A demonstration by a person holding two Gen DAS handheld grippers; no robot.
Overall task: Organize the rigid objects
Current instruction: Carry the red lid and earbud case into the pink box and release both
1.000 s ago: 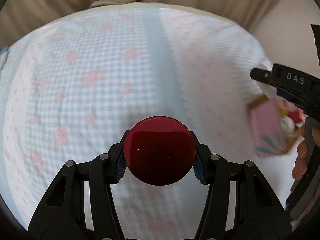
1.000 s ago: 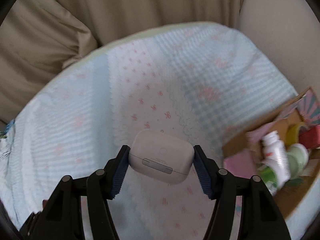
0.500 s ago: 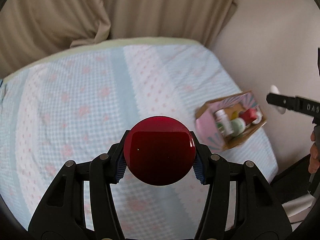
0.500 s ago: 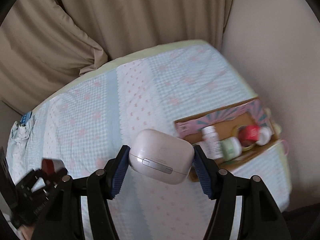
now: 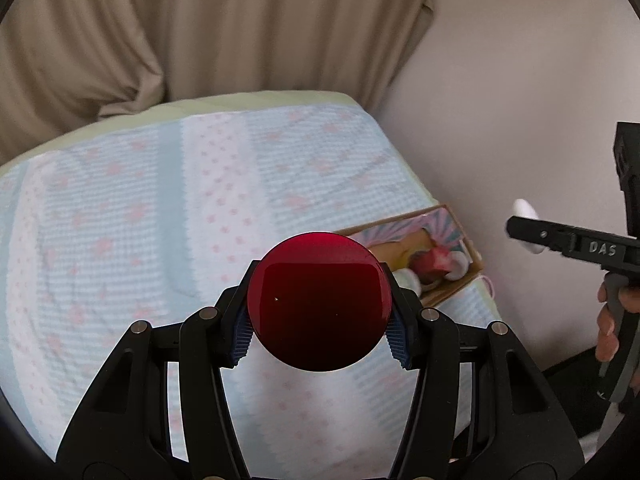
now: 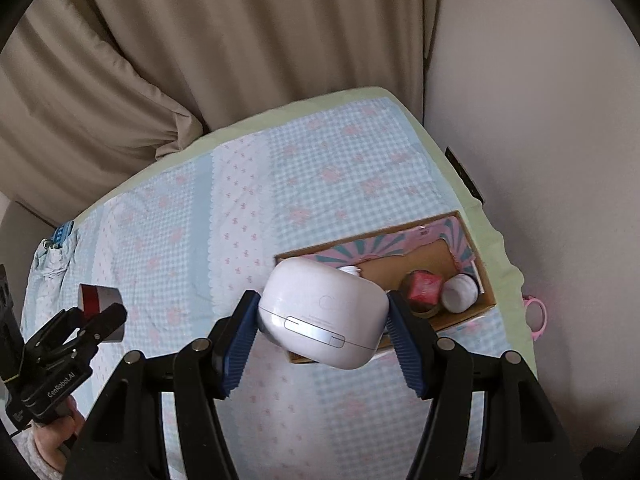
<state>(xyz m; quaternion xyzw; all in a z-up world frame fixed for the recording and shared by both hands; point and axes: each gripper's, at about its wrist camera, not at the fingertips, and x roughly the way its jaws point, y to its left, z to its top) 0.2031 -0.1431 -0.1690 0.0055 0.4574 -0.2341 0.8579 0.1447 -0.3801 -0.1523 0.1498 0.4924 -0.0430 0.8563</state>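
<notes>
Rigid objects fill both our grippers: our left gripper point(image 5: 319, 308) is clamped on a round red compact point(image 5: 319, 302), and our right gripper point(image 6: 322, 314) is clamped on a white earbud case point(image 6: 322, 314). At two o'clock from each lies a cardboard box point(image 6: 466, 228) on the checked bedspread point(image 6: 240, 208), holding a red item point(image 6: 424, 288) and a white jar point(image 6: 460, 293).

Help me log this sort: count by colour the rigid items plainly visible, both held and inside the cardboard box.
Red: 2, the disc in the left tool and an item in the box.
White: 3, the case in the right tool, plus a jar and a bottle cap in the box.
Total: 5; the case may hide more.
</notes>
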